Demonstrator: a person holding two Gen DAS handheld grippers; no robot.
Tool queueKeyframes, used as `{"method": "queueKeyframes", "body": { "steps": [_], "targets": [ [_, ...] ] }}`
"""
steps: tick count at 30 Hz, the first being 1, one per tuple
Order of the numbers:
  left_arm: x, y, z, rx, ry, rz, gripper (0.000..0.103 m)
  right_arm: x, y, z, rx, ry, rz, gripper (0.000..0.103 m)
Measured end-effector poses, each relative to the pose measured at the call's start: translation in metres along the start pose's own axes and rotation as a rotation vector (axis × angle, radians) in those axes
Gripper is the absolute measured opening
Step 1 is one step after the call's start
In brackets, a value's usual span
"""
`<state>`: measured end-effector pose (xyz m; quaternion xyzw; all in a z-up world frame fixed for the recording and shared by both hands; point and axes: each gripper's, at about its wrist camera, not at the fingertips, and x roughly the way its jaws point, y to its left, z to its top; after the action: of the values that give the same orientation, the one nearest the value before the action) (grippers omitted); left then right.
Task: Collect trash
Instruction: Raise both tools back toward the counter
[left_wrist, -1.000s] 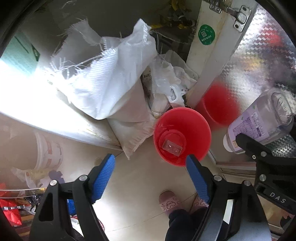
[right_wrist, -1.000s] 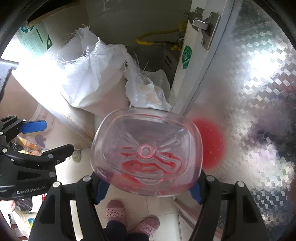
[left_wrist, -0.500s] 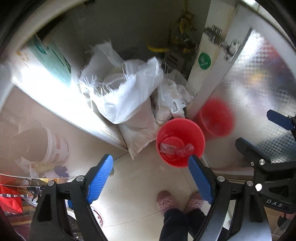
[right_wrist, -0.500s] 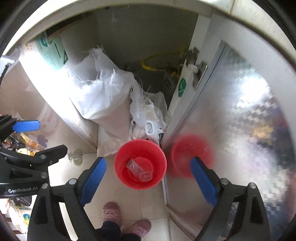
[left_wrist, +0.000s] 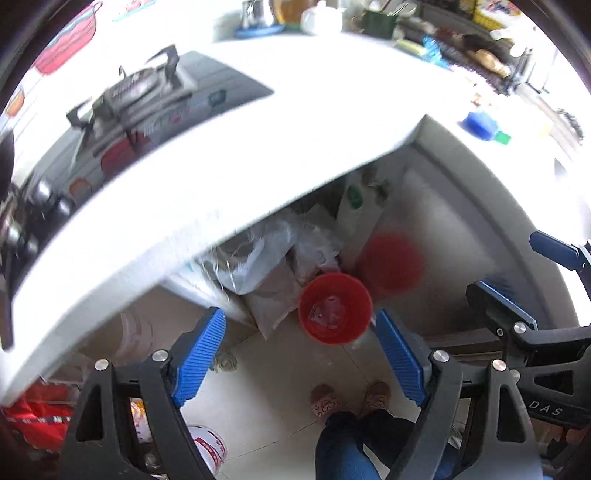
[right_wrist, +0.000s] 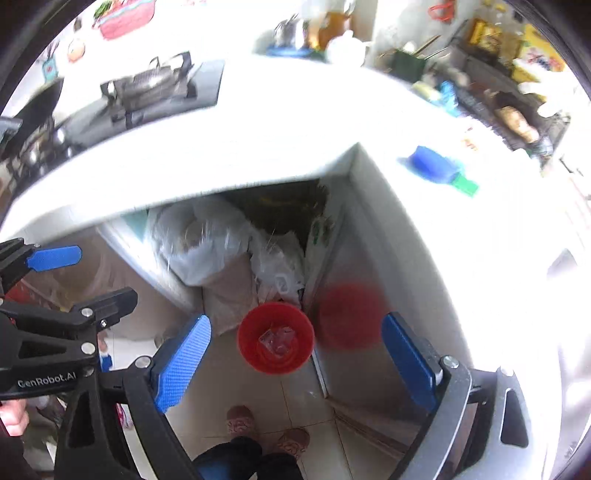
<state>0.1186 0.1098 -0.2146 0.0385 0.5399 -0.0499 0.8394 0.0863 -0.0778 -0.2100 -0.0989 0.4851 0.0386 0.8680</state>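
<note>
Red round bucket (left_wrist: 335, 314), crumpled clear plastic (left_wrist: 327, 314)

White lettering "GenRobot.AI" stands on the black body of the left gripper (right_wrist: 118, 277) in the right wrist view, and "DAS" on the right gripper (left_wrist: 532, 273) in the left wrist view.
</note>
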Motion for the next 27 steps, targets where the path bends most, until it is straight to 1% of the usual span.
{"method": "queueKeyframes", "body": {
  "steps": [2,5,9,12,17,22,27],
  "targets": [
    [-0.018,-0.001,0.011,0.015,-0.008,-0.027,0.082,-0.020,-0.004,0.007,0.021,-0.016,-0.021,0.094],
    [-0.043,-0.007,0.025,0.052,-0.041,-0.052,0.082,-0.047,-0.012,0.013,0.047,-0.042,-0.055,0.094],
    [-0.065,-0.017,0.044,0.087,-0.086,-0.089,0.082,-0.072,-0.024,0.020,0.085,-0.080,-0.103,0.094],
    [-0.070,-0.031,0.059,0.118,-0.107,-0.108,0.082,-0.085,-0.033,0.024,0.117,-0.091,-0.142,0.094],
    [-0.082,-0.056,0.074,0.179,-0.121,-0.153,0.082,-0.106,-0.052,0.028,0.167,-0.102,-0.200,0.094],
    [-0.082,-0.077,0.088,0.250,-0.138,-0.188,0.082,-0.111,-0.071,0.029,0.226,-0.086,-0.240,0.094],
    [-0.069,-0.096,0.102,0.280,-0.112,-0.224,0.082,-0.107,-0.088,0.031,0.276,-0.061,-0.276,0.094]
  ]
}}
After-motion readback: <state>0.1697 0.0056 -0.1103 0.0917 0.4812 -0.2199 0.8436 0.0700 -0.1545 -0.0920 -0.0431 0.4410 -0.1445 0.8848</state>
